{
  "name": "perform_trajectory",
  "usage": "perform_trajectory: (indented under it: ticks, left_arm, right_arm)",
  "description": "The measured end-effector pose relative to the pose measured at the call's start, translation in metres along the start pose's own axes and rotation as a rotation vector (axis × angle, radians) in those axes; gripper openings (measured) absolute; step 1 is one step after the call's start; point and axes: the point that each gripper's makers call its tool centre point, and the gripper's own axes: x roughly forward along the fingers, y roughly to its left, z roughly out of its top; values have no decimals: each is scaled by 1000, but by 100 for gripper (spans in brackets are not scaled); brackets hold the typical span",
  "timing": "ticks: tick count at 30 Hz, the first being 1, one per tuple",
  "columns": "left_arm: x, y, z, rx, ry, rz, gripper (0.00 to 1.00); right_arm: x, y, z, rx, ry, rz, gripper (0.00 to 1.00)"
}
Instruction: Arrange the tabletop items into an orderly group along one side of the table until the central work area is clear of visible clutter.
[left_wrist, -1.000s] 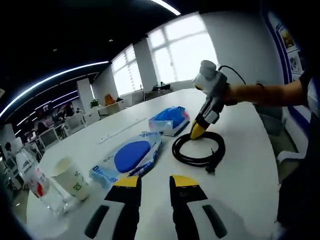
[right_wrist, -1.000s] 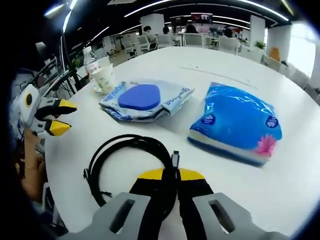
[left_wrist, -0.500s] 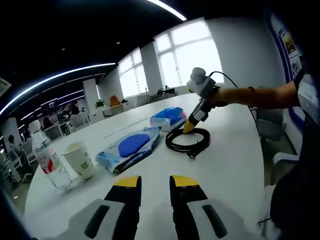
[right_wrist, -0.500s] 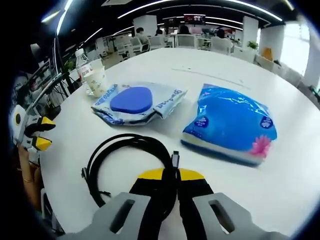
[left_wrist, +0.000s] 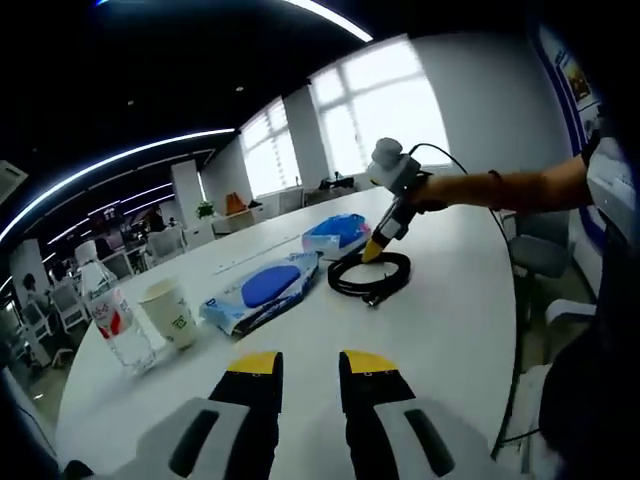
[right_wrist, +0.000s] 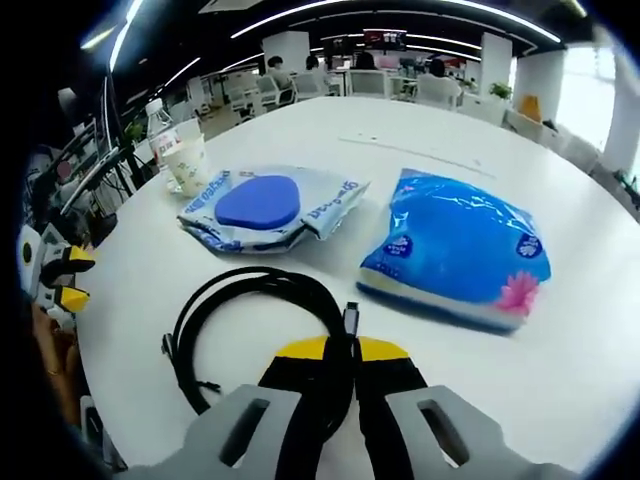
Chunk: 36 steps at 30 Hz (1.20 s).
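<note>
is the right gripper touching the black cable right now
Touching. In the right gripper view, the right gripper has its yellow-tipped jaws closed on the black cable, the strand pinched between them on the table.

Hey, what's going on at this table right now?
A person is tidying a white table with two handheld tools. The right tool is shut on a coiled black cable. The left tool hangs open, holding nothing. A wipes pack, blue tissue pack, paper cup and water bottle sit on the table.
</note>
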Motion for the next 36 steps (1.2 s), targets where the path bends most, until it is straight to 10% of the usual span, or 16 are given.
perform_trajectory:
  ticks: [22,36]
  left_arm:
    - [-34,-1,-4,-33,-49,39,23]
    - [-46,5,-11,-174,-75,72,58]
  right_arm:
    - [5,-6,7,-1,-3,-18,7]
    - [9,-7,3,-54,-7,3,9]
